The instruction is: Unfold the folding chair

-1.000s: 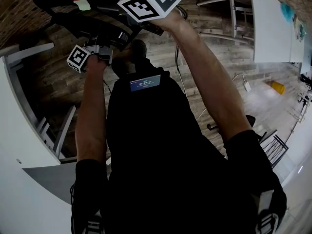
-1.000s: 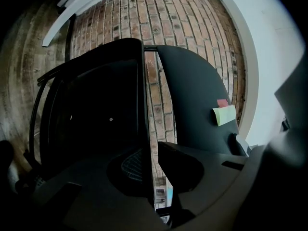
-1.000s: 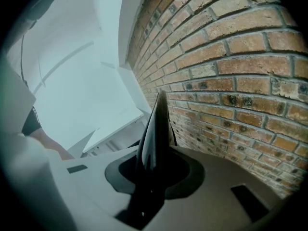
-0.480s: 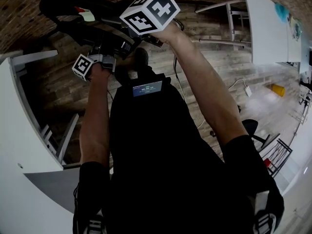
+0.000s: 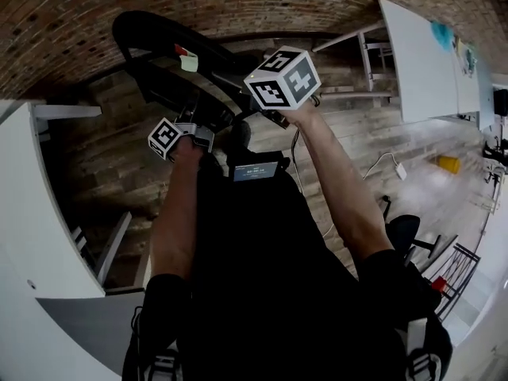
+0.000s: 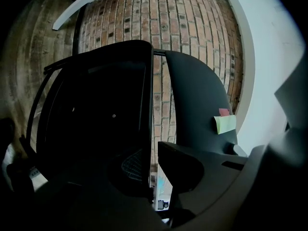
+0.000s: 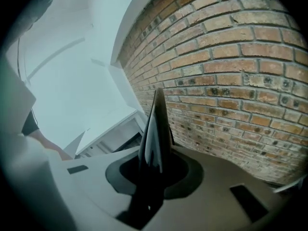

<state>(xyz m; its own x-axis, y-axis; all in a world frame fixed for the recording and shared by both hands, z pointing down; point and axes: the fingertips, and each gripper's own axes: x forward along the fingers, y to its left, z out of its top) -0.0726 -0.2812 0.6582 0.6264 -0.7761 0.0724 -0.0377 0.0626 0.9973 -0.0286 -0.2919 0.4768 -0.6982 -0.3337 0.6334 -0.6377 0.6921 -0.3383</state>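
two grips on folding chair [image 6: 96,109] — left gripper [image 6: 153,177], right gripper [image 7: 154,177] (jaws just closing).

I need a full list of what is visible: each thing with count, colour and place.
chair: one, black, before the brick wall
note: one, green with red, on the chair
wall: one, brick, red-brown, behind the chair
tables: two, white, at left and right
floor: one, grey-brown wood, below
yellow thing: one, yellow, on floor at right
screen: one, lit blue, on the person's chest
left gripper: one, grey, shut, at the chair
right gripper: one, grey, jaws have just been closing, chair's edge between them
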